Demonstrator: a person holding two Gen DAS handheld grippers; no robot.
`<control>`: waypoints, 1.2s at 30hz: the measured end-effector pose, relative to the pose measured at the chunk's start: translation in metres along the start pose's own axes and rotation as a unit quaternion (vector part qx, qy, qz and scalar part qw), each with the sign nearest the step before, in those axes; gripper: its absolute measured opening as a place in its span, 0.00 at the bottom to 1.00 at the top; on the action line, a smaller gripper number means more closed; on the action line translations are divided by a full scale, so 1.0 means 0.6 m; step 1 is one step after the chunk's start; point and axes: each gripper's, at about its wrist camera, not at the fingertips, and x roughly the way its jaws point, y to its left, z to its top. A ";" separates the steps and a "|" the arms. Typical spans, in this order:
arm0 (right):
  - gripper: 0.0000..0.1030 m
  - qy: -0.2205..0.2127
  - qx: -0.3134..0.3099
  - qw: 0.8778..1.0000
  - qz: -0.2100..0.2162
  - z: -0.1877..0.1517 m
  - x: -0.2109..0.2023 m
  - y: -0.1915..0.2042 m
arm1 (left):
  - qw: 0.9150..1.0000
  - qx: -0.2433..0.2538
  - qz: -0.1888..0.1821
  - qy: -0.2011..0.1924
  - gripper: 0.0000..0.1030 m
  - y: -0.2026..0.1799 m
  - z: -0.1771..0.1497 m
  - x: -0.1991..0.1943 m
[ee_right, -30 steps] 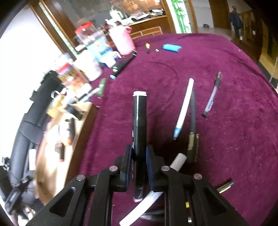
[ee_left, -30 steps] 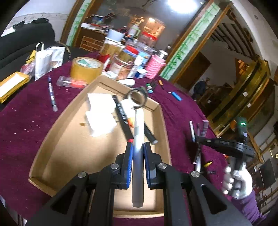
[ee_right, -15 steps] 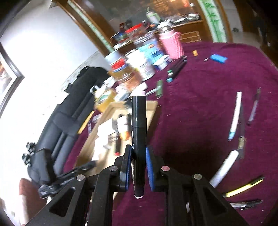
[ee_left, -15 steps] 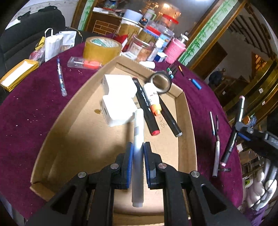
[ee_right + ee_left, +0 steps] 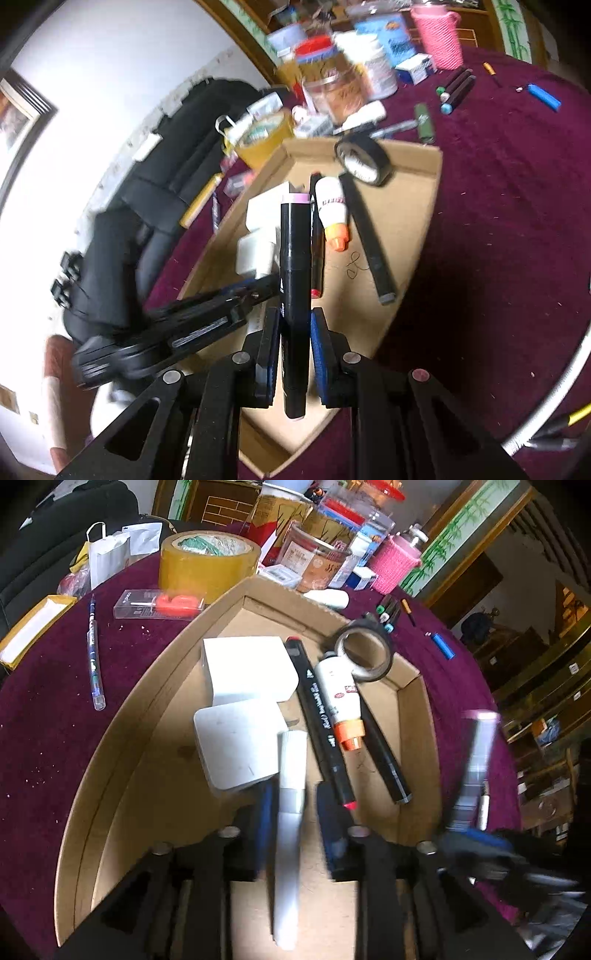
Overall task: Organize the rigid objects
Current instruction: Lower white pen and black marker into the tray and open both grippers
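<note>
A cardboard tray [image 5: 122, 738] on the purple table holds two white blocks [image 5: 236, 749], black markers [image 5: 321, 723], a white glue tube with an orange cap [image 5: 338, 698] and a black tape roll [image 5: 364, 651]. My left gripper [image 5: 291, 801] is low over the tray with its jaws apart; a white marker [image 5: 290, 812] lies loose between them, blurred. My right gripper [image 5: 293, 328] is shut on a black marker with a pink cap [image 5: 293, 266], held over the tray's [image 5: 421, 236] near edge. The right gripper also shows at the right of the left wrist view [image 5: 472, 834].
A yellow tape roll [image 5: 207, 561], jars, a pink cup [image 5: 393, 566] and boxes crowd the far side. A pen [image 5: 94, 664] and a clear case [image 5: 159, 603] lie left of the tray. More pens and a blue lighter [image 5: 545, 96] lie on the cloth at right.
My left gripper's jaws have opened around the white marker, low in the tray. My right gripper has carried the black marker left, from over the cloth to over the tray.
</note>
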 end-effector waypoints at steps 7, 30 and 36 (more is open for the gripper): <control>0.17 0.044 -0.017 0.997 -0.055 0.016 0.071 0.009 | 0.996 -0.015 -0.030 -0.079 0.58 0.021 -0.033 -0.089; 0.56 -0.045 -0.008 0.993 -0.106 0.050 0.009 -0.018 | 0.990 -0.031 -0.010 -0.137 0.74 0.055 -0.082 -0.162; 0.77 -0.132 -0.016 0.982 -0.138 0.008 -0.105 -0.043 | 0.992 -0.019 -0.011 -0.121 0.76 0.030 -0.089 -0.156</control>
